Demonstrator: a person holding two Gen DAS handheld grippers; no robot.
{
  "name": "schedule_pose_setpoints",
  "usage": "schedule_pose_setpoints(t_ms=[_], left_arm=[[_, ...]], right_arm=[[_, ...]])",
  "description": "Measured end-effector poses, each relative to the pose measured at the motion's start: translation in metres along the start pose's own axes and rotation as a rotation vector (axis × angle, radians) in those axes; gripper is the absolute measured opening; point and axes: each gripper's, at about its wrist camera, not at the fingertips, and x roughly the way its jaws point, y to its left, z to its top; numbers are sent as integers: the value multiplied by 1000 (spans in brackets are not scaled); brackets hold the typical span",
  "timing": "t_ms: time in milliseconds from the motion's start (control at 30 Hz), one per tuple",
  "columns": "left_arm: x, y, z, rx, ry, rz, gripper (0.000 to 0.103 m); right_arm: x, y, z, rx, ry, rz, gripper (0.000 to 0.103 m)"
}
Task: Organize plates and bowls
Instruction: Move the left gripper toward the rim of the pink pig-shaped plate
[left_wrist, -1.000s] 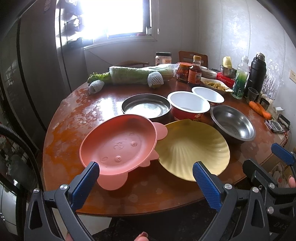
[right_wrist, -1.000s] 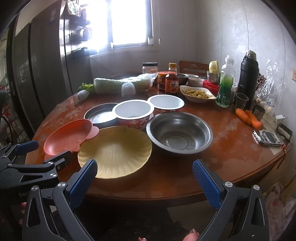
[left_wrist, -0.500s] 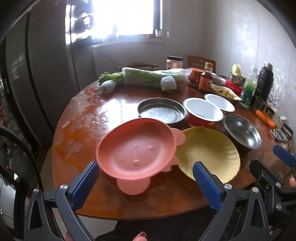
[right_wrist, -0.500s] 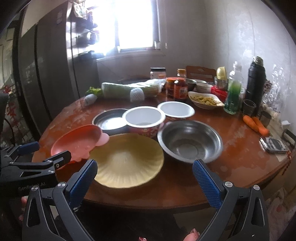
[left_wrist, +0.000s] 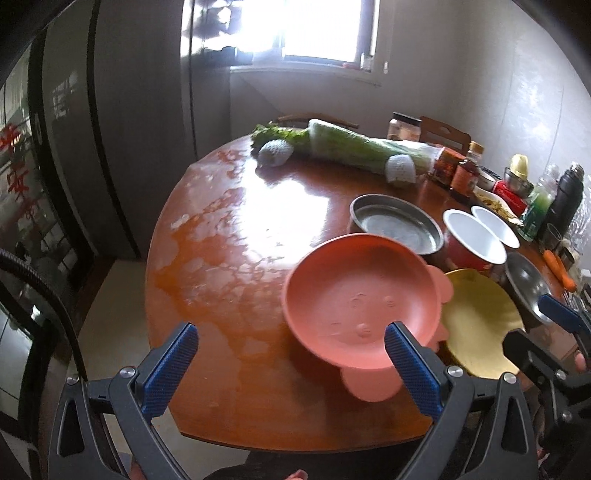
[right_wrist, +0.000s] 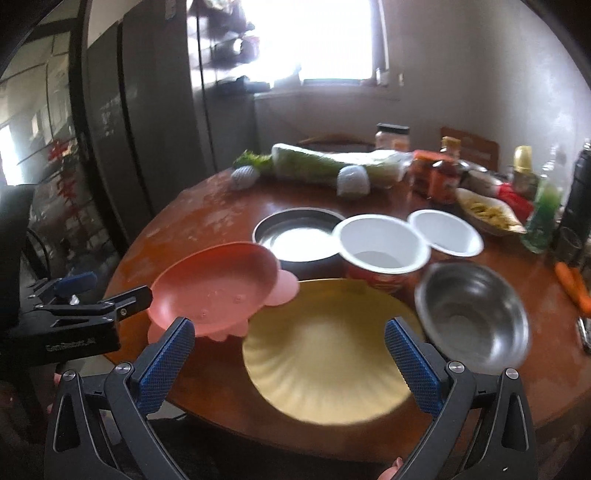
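A pink animal-shaped plate (left_wrist: 362, 302) lies near the front edge of the round wooden table (left_wrist: 240, 258), its rim overlapping a yellow scalloped plate (left_wrist: 480, 325). Behind them stand a flat steel pan (left_wrist: 397, 223), a red bowl with a white inside (left_wrist: 472, 240), a white bowl (left_wrist: 495, 227) and a steel bowl (right_wrist: 472, 314). My left gripper (left_wrist: 290, 338) is open, and its right pad shows in front of the pink plate's near rim. My right gripper (right_wrist: 288, 332) is open, low over the near side of the yellow plate (right_wrist: 328, 350).
A long cabbage (left_wrist: 354, 147), sauce jars (left_wrist: 458, 170), a food dish (right_wrist: 487, 214), a green bottle (right_wrist: 541, 218), a black flask (left_wrist: 565, 203) and carrots (right_wrist: 572, 284) crowd the far and right side. A dark fridge (left_wrist: 110, 147) stands to the left.
Both views have swung left, so the dishes now sit further right. My left gripper has come closer to the pink plate. Both grippers stay open and the dishes have not moved.
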Motion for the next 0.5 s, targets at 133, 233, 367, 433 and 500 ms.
schedule_pose_setpoints(t_ms=[133,233,367,433,500], left_arm=[[10,11,-1,0,21,6,102],[20,15,0,-5,42,-8,102],[33,12,2,3,68,-30,102],[39,9,2,14,77,-30,102],[43,7,3,21,83,-34,101]], right_arm=[[26,6,5,-17,61,11,103],[46,5,8,-12,97,8,103],[64,5,12,-19,122,-15,103],[70,3,13,-2,126,-3,102],[75,1,14,12,131,16,101]])
